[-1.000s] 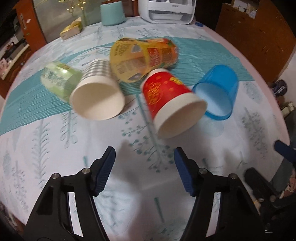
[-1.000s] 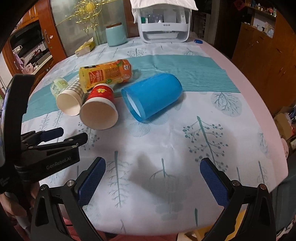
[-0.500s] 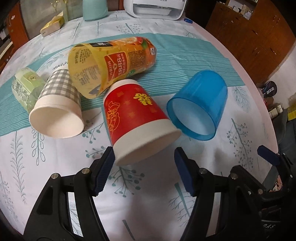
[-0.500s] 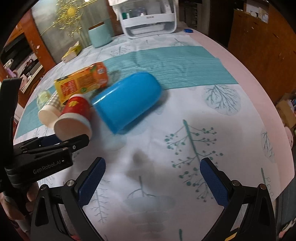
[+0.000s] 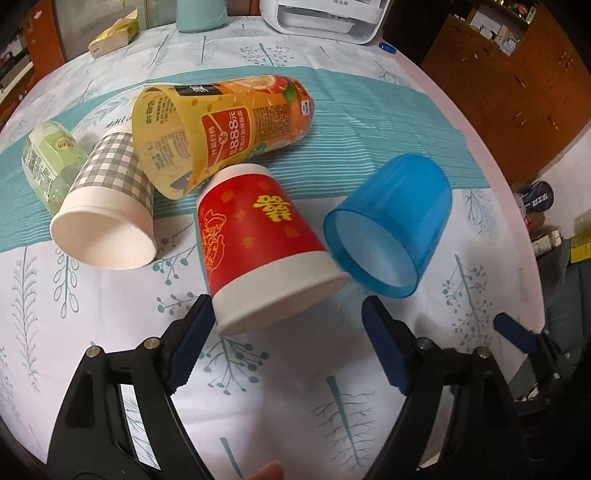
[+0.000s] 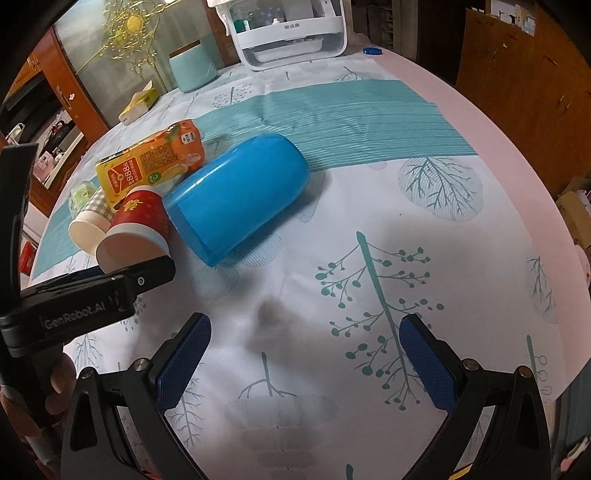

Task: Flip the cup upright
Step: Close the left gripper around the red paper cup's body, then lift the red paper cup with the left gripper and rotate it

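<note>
While both tools gape empty, left tool point(image 5: 286, 328) flanks the toppled red cup point(image 5: 258, 240).

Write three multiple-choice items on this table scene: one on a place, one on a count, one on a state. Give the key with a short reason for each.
1. Where does the red paper cup lie?
A. Between the checked cup and the blue plastic cup
B. Beside the white appliance
C. On the yellow tissue box

2. How many open-mouthed cups lie on their sides?
A. One
B. Three
C. Five

3. How is the left hand-held gripper?
A. Shut on the blue cup
B. Shut on nothing
C. Open, its jaws either side of the red cup's rim

Key: 1 A, the left wrist view shows checked, red, blue in a row. 2 B, checked, red and blue all show their mouths sideways. 3 C, the fingers stand apart near the white rim, gripping nothing.
</note>
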Demonstrator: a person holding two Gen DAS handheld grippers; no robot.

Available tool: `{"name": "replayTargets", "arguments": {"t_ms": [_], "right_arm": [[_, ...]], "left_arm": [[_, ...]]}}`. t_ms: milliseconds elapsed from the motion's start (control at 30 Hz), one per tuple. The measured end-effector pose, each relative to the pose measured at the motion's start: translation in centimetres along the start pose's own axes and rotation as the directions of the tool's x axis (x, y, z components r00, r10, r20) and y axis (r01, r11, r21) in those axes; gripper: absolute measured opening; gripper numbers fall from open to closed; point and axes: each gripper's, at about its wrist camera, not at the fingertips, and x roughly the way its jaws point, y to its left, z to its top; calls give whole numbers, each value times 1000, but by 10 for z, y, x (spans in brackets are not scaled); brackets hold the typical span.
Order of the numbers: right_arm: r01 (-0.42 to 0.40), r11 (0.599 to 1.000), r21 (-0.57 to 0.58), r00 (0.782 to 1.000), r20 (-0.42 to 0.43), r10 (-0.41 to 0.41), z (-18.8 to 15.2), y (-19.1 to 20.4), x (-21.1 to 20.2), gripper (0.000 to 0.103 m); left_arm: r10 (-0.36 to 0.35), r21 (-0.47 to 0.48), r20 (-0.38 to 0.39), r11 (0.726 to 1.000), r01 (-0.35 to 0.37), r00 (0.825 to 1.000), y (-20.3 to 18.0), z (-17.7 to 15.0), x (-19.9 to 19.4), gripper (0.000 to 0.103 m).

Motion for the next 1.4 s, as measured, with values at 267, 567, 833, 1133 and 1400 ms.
{"name": "replayTargets", "arguments": {"t_ms": [267,567,833,1133,1400], "right_arm": [[-3,1000,17,1000,-9,3,0,-5,4,103],[-5,999,40,1000,-21,6,4,-13,9,103],[-1,998,60,1000,-26,3,6,-21,11,103],[14,997,82,1000,-26,-11,5,-26,7,103],[17,997,78,1000,-7,-17,-4,-12,-7,103]], "left_arm": [[-23,-85,-14,996,22,1000,8,15,-8,81],[-28,-197,-97,980,9,995,18,37,0,81],[-35,-256,-123,967,3,992,39,50,11,81],[-94,-251,-114,966,63,989,50,38,14,61],[-67,-62,-104,996,61,992,45,18,-21,61]]}}
